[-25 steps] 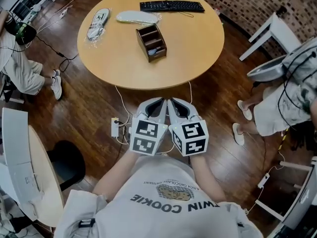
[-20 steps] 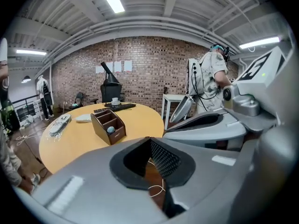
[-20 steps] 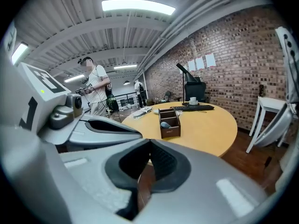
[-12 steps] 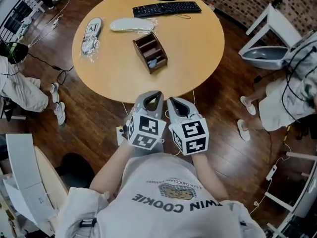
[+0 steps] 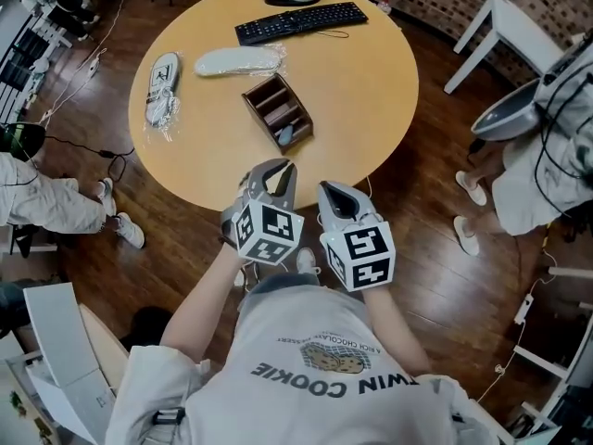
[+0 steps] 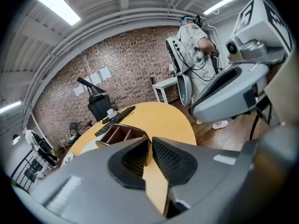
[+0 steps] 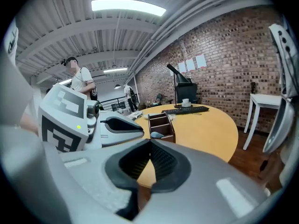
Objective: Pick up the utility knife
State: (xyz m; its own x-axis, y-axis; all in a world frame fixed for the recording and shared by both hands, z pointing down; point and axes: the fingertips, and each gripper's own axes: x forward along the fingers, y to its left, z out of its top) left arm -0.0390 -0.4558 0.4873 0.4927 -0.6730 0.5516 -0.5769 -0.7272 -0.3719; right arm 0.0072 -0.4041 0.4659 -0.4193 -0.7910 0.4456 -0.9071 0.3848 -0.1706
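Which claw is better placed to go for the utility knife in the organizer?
Probably left. The left claw sits nearer the utility knife in the organizer; its jaws have just been opening, nothing between them. The right claw is shut, farther back.

Bright, even ceiling-strip light (image 7: 126, 4); fisheye-warped, dark-cornered gripper views

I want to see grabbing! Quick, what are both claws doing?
Left grey claw: open a crack, just been opening, nothing between.
Right grey claw: shut, empty.

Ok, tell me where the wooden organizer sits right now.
Head view: the wooden organizer stands near the middle of the round table, just below the plastic-wrapped white item and nearer the person than the black keyboard.
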